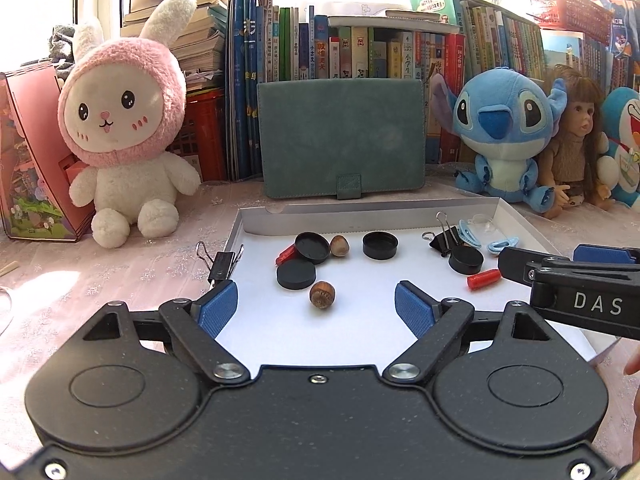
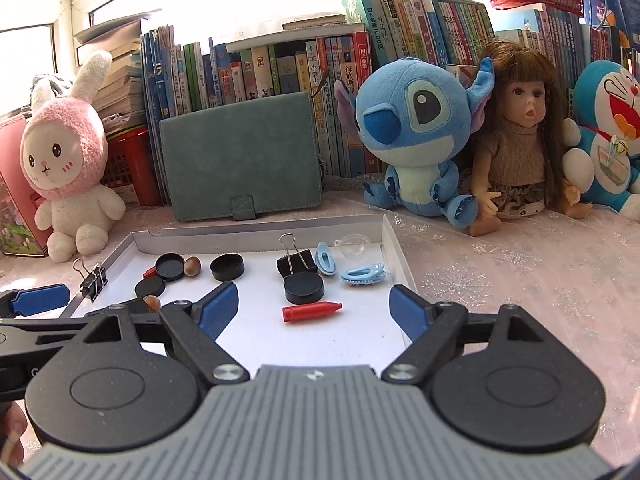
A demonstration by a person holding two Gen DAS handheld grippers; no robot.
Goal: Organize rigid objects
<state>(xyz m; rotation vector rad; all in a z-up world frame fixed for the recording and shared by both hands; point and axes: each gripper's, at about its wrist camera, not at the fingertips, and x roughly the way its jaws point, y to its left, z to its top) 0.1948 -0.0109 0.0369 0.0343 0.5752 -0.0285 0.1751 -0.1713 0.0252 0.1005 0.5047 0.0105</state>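
A shallow white tray holds small items: several black caps, two hazelnuts, two red caps, a black binder clip, blue hair clips and a clear dome. A second binder clip sits on the tray's left rim. My left gripper is open above the near hazelnut, nothing between its pads. My right gripper is open over the red cap, not touching it.
A green notebook case leans on a row of books behind the tray. A pink bunny plush sits at the left; a blue plush, a doll and another blue toy sit at the right. A pale patterned cloth covers the table.
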